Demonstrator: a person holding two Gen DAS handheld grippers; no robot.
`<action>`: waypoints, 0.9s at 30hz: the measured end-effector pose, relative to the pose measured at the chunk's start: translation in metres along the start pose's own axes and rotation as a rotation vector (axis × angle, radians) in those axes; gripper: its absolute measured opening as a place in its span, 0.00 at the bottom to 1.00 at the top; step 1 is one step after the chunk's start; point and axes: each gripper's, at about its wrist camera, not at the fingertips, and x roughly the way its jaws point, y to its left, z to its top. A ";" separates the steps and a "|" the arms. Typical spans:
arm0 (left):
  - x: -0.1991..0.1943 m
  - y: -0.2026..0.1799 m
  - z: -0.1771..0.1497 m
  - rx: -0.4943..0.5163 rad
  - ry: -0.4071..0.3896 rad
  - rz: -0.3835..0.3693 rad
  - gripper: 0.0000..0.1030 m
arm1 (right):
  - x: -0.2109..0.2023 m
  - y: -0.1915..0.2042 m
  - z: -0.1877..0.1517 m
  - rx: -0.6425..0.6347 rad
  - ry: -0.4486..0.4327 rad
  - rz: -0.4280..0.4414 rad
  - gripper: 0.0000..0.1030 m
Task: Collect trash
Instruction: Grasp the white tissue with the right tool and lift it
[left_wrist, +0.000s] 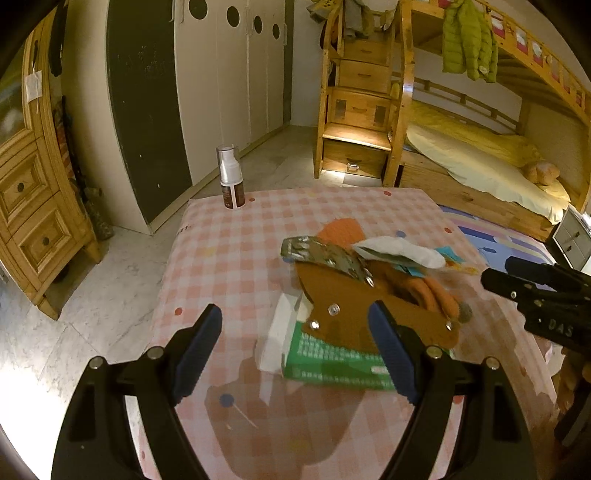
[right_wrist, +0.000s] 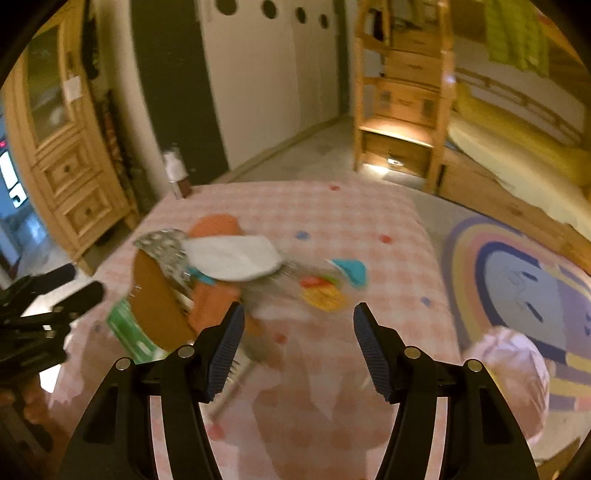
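We see the trash heaped mid-table on the pink checked cloth. A crumpled foil wrapper (left_wrist: 325, 254) lies at the far left of the heap, a white wrapper (left_wrist: 399, 251) just right of it, both resting on orange scraps (left_wrist: 341, 229). A brown card (left_wrist: 354, 306) with metal studs tilts over a green packet (left_wrist: 332, 363) at the near side. A teal scrap (right_wrist: 351, 269) and a yellow-red wrapper (right_wrist: 321, 293) lie right, slightly apart; they are blurred.

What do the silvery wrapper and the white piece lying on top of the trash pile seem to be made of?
Silvery wrapper: likely metallised foil or plastic film, shiny and crinkled, catching glints of light. White piece: probably soft paper or tissue, matte and limp, with no shine; blur leaves this open.
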 end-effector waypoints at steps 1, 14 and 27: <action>0.001 0.001 0.001 -0.001 -0.002 0.001 0.77 | 0.003 0.004 0.003 -0.004 0.004 0.014 0.60; 0.006 0.016 0.007 -0.027 -0.004 0.027 0.77 | 0.066 0.049 0.043 -0.095 0.084 0.097 0.69; -0.013 0.012 -0.001 -0.024 -0.019 0.015 0.77 | 0.043 0.056 0.032 -0.119 0.102 0.117 0.05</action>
